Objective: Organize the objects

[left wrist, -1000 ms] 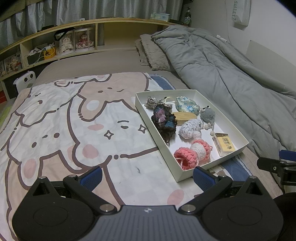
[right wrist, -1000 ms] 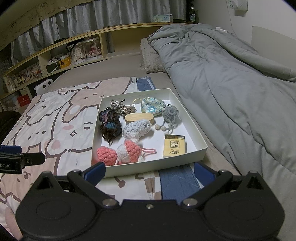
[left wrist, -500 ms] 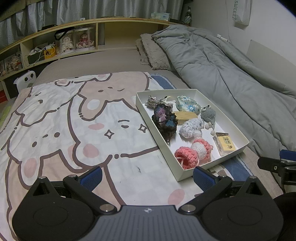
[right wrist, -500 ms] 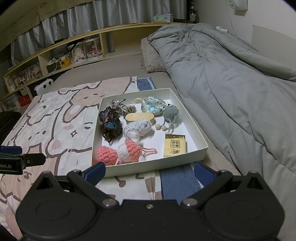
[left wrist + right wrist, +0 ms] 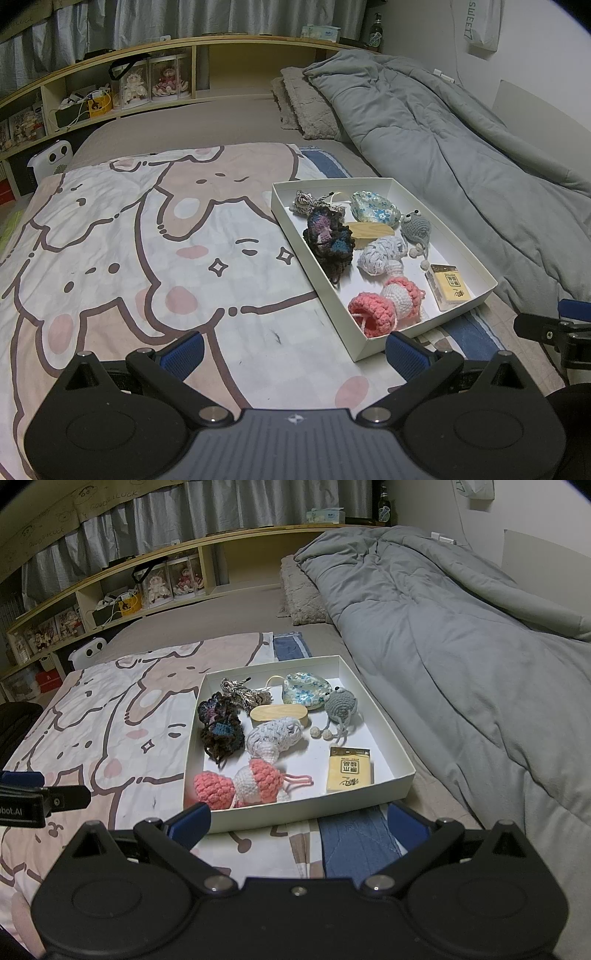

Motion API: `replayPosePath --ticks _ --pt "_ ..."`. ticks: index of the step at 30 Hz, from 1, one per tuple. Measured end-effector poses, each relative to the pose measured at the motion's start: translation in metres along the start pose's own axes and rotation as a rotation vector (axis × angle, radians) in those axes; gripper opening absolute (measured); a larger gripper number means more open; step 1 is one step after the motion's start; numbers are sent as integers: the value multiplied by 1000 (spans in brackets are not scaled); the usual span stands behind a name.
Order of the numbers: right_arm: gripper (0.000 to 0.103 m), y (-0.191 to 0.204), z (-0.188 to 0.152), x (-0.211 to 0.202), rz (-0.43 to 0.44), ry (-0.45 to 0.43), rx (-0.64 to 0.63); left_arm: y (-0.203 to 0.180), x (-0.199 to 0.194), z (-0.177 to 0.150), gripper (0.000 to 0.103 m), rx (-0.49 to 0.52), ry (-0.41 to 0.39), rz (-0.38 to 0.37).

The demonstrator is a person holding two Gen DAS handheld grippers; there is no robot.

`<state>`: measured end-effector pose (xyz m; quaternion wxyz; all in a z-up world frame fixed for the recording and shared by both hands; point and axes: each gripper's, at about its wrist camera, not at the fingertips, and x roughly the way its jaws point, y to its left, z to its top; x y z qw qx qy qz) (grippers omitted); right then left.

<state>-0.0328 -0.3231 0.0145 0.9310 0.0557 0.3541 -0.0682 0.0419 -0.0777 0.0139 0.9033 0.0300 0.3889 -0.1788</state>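
Observation:
A shallow white box (image 5: 400, 753) (image 5: 317, 266) lies on the bed and holds several small items: a pink crochet piece (image 5: 214, 788) (image 5: 371, 306), a pink-and-white crochet piece (image 5: 258, 779), a white crochet piece (image 5: 275, 736), a dark yarn piece (image 5: 219, 729) (image 5: 327, 240), a wooden oval (image 5: 279, 713), a floral pouch (image 5: 306, 689), a grey crochet creature (image 5: 340, 706) and a yellow packet (image 5: 349, 771) (image 5: 451, 286). My left gripper (image 5: 295, 356) is open over the cartoon blanket, left of the box. My right gripper (image 5: 298, 823) is open just short of the box's near wall. Neither holds anything.
A cartoon-print blanket (image 5: 129, 258) covers the left of the bed. A grey duvet (image 5: 461, 646) is bunched along the right, with a pillow (image 5: 303, 107) at its head. A wooden shelf headboard (image 5: 147, 85) with boxed dolls runs behind.
The right gripper has crept slightly closer to the box. The left gripper has barely moved. Both stay open and empty.

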Motion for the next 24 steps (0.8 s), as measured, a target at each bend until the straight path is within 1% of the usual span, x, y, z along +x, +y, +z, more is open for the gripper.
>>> replayPosePath --ticks 24 --pt "103 0 0 0 1 1 2 -3 -1 0 103 -15 -6 5"
